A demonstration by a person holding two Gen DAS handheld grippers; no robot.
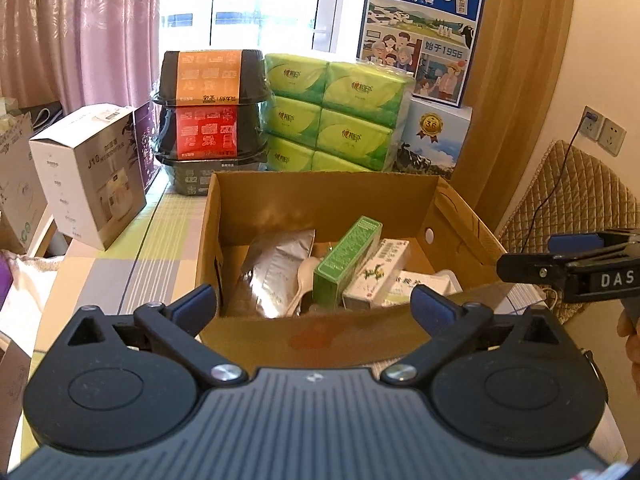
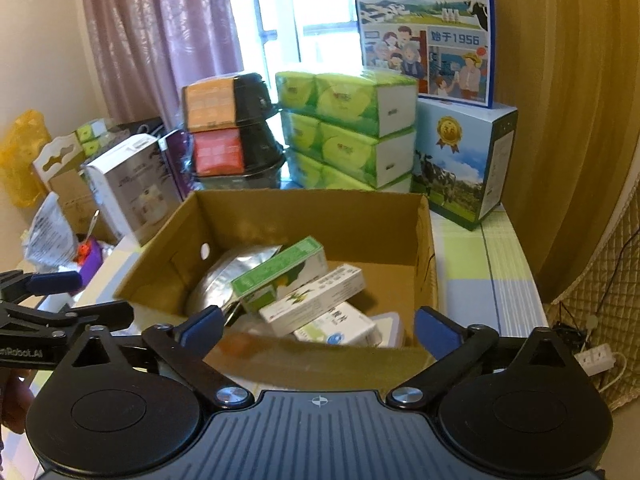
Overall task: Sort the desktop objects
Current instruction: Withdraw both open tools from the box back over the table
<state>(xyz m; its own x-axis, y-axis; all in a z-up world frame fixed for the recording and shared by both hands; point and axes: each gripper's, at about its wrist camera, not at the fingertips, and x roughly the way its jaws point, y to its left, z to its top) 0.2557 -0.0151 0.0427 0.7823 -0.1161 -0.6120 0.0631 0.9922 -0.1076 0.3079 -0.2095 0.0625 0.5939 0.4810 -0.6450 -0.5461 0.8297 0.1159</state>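
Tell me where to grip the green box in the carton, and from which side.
Grip the green box across its two long narrow sides, near the raised end, coming from above. It lies tilted atop the white box and silver pouch, so its upper part probably stands clear of the carton walls.

At the centre of your view the cardboard box [image 1: 320, 204] sits on the table [image 1: 120, 264]. In it a foil pouch [image 1: 276, 268] lies left, two cartons [image 1: 348, 260] right. Behind it stand stacked bowls [image 1: 212, 120], tissue packs [image 1: 336, 116] and milk cases [image 1: 420, 32].
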